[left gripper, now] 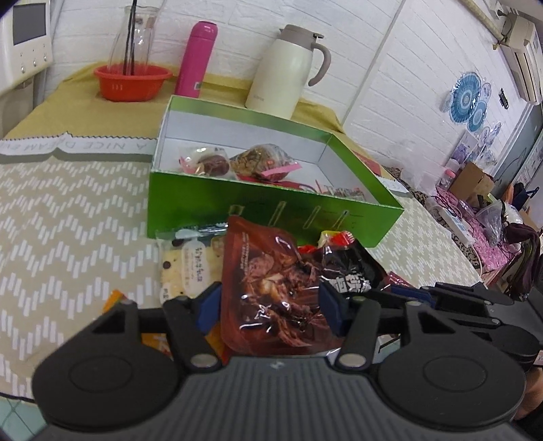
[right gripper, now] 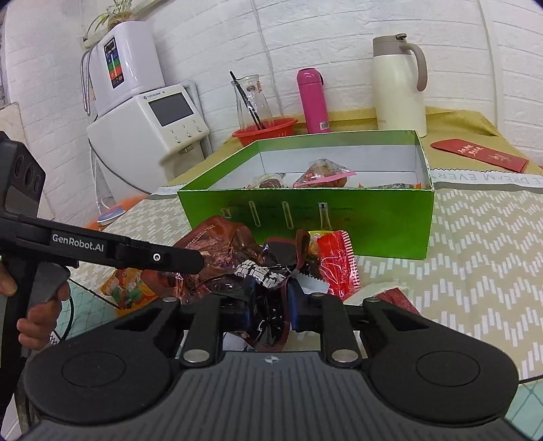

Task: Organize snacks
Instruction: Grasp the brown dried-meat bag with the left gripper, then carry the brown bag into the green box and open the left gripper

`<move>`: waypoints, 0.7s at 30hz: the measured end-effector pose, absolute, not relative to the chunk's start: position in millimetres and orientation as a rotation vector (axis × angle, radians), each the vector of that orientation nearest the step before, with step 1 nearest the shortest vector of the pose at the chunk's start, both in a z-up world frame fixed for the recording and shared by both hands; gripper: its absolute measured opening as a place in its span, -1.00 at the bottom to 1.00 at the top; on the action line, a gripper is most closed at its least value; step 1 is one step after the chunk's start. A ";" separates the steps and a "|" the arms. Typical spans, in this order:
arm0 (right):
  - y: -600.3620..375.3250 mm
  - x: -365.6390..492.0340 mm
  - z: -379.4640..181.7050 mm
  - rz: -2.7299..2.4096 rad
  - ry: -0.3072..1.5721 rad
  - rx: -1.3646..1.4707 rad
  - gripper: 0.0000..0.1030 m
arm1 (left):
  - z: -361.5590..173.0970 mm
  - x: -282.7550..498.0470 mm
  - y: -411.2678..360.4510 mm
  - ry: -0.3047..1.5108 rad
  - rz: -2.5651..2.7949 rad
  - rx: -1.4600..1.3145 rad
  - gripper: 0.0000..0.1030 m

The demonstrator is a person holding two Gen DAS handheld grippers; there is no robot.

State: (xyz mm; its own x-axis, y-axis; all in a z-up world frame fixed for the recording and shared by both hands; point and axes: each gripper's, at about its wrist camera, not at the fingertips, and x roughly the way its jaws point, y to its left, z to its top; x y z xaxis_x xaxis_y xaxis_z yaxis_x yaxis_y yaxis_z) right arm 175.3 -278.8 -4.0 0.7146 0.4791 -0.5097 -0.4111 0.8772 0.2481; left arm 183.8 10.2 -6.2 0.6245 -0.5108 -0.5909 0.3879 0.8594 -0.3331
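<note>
Bench (right gripper: pixel 475 237) carried a chevron cloth, with a yellow cloth on the far part. Green box (left gripper: pixel 237 193) sat open-topped mid-bench, white inside, holding a few wrapped snacks: a dark round one (left gripper: pixel 212 163) and a clear pack with pink tab (left gripper: pixel 264 159) side by side near the middle, more along the right inner wall, too small to tell.

Behind the box: cream thermos jug (left gripper: pixel 288 68), pink flask (left gripper: pixel 197 57), and a red basin (left gripper: pixel 132 81) with a glass carafe (left gripper: pixel 135 30) standing in it. White appliance (right gripper: pixel 152 125) stood off the bench's far left end. Red envelope (right gripper: pixel 478 154) lay flat on the yellow cloth, right of the box in the right wrist view.

Loose snack pile lay just in front of the box's near wall. Left gripper (left gripper: pixel 271 305) had its jaws clamped on the brown glossy snack bag (left gripper: pixel 271 281), blue pads pressing both sides. White chip-cookie pack (left gripper: pixel 186 268) lay just left of it, touching. Right gripper (right gripper: pixel 269 302) had its jaws closed on the black crinkled snack packet (right gripper: pixel 268 291), beside the brown bag. Red striped-edge packet (right gripper: pixel 337 261) lay just right of the black one, close to the box wall. Orange printed pack (right gripper: pixel 125 285) sat at the bench's near left edge, under the left gripper's arm.
</note>
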 end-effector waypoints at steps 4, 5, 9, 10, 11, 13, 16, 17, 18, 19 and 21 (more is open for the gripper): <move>-279.3 176.2 -3.7 0.494 0.596 0.121 -0.14 | -8.2 182.2 6.2 0.726 -0.486 -0.150 0.22; -278.0 176.0 -3.3 0.493 0.595 0.120 -0.14 | -7.9 182.0 6.0 0.726 -0.487 -0.154 0.20; -276.3 176.5 -4.5 0.494 0.598 0.122 0.00 | -5.0 179.9 2.8 0.721 -0.484 -0.138 -0.10; -275.2 177.0 -4.8 0.489 0.598 0.113 -0.05 | -4.9 179.7 3.1 0.720 -0.481 -0.144 -0.13; -274.2 177.1 -4.4 0.482 0.596 0.104 -0.11 | -4.3 178.7 4.3 0.721 -0.480 -0.158 -0.27; -272.7 174.8 -1.9 0.470 0.588 0.083 -0.32 | -1.2 173.6 6.4 0.710 -0.477 -0.174 -0.46; -275.8 167.2 2.1 0.475 0.566 0.085 -0.32 | 6.0 162.8 8.7 0.679 -0.478 -0.186 -0.52; -276.1 164.1 4.6 0.477 0.556 0.080 -0.32 | 8.7 160.0 9.4 0.670 -0.477 -0.191 -0.53; -276.1 161.5 7.6 0.479 0.546 0.072 -0.32 | 12.2 156.8 9.8 0.660 -0.476 -0.197 -0.54; -276.2 158.6 10.8 0.479 0.533 0.061 -0.32 | 15.7 154.4 10.2 0.651 -0.477 -0.203 -0.54; -276.7 154.5 18.9 0.480 0.508 0.045 -0.32 | 23.4 150.4 11.1 0.628 -0.478 -0.214 -0.55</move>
State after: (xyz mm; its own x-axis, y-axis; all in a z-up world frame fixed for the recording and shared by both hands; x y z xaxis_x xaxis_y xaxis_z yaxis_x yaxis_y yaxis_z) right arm 154.5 -276.7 18.9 0.7657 0.4529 -0.4566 -0.4308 0.8884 0.1588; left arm 150.4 11.1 23.4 0.7056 -0.4898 -0.5120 0.3630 0.8705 -0.3325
